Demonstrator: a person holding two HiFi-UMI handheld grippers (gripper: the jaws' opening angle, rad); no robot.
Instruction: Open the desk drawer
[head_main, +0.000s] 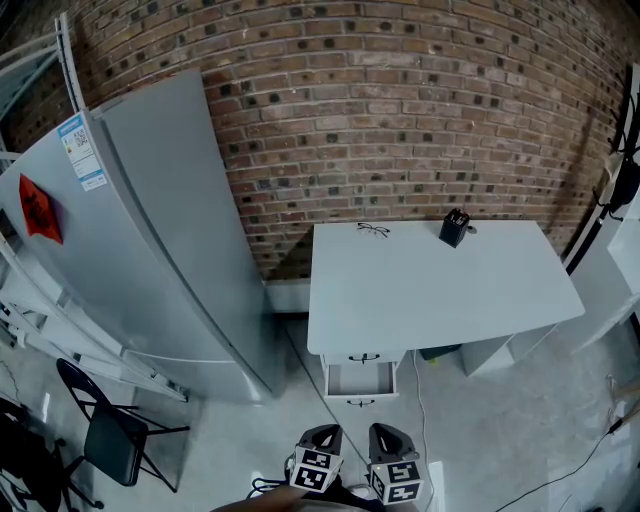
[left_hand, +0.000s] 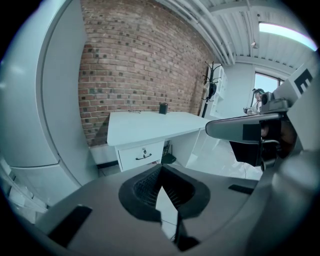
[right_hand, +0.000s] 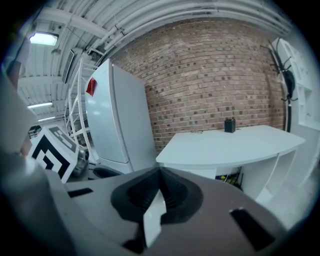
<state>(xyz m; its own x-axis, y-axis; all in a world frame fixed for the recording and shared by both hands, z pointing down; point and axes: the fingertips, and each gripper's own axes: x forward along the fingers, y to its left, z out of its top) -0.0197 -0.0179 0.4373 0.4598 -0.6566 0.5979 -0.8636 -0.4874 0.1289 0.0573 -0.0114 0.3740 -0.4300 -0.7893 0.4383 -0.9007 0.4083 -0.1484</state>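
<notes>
Head view: the desk drawer (head_main: 361, 381) stands pulled out under the tabletop's (head_main: 430, 285) left end, well apart from the left hand-held gripper (head_main: 320, 436) and the right hand-held gripper (head_main: 386, 434) at the near edge.

Left gripper view: the jaws are pressed together and empty.

Right gripper view: the jaws are likewise closed on nothing.

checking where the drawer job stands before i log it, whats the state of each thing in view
lower drawer: pulled out, inside looks empty
upper drawer: shut
left gripper: shut, empty
right gripper: shut, empty
fridge: doors shut
folding chair: unfolded, standing
pen holder: upright on the desk
glasses: lying on the desk, folded or not cannot tell
</notes>
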